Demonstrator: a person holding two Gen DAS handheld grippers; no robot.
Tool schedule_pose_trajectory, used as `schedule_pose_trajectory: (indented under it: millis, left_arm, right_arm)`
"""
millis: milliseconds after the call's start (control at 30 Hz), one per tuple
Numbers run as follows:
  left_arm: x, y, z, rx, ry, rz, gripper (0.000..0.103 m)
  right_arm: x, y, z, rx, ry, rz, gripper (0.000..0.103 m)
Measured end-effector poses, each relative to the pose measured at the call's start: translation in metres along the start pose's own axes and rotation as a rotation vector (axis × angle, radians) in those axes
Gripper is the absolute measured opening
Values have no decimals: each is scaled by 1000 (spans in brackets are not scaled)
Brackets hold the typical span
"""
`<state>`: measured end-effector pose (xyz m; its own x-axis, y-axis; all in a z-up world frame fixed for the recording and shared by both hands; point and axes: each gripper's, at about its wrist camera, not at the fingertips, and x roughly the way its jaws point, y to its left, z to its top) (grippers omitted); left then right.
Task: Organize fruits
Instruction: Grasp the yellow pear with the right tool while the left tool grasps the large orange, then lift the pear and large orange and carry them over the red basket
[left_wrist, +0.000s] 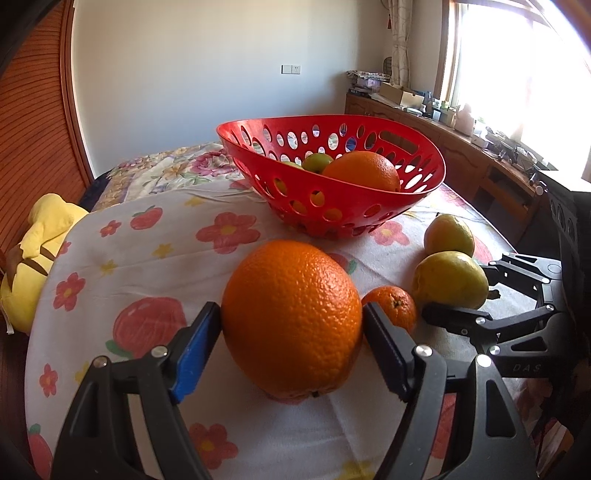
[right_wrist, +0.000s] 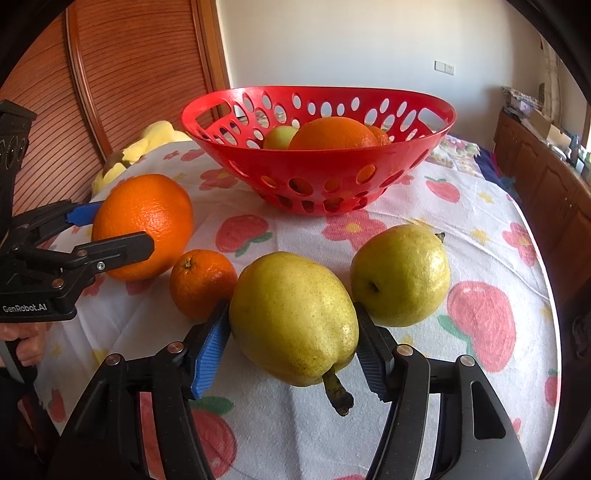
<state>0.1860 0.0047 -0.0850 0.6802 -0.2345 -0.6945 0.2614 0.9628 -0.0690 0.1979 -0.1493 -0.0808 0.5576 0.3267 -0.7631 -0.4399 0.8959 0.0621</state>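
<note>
My left gripper (left_wrist: 291, 336) is shut on a large orange (left_wrist: 291, 317), which sits low over the flowered tablecloth; the orange also shows in the right wrist view (right_wrist: 144, 225). My right gripper (right_wrist: 291, 336) is shut on a yellow-green pear (right_wrist: 295, 317), also seen in the left wrist view (left_wrist: 448, 278). A small mandarin (right_wrist: 201, 284) lies between the two fruits. A second pear (right_wrist: 400, 275) lies right of the held pear. The red perforated basket (right_wrist: 317, 177) stands behind, holding an orange (right_wrist: 332, 134) and green fruit (right_wrist: 279, 137).
A round table with a fruit-print cloth (right_wrist: 480, 229) carries everything. A yellow plush toy (left_wrist: 33, 254) lies off the left edge. A wooden louvred door (right_wrist: 122, 81) stands behind on the left; a cluttered wooden sideboard (left_wrist: 480, 147) runs under the window on the right.
</note>
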Motion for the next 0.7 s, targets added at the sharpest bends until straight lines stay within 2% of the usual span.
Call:
schedule_pose_trajectory:
  millis: [433,700]
  left_arm:
    - [-17,5,-6,-22,-37,-7,76]
    - [-40,4,3,-25,-89,-18,76]
  right_arm:
    - [-11,8,-3,-18,-42,11,65]
    - [-24,8,2,-17,-69,27,65]
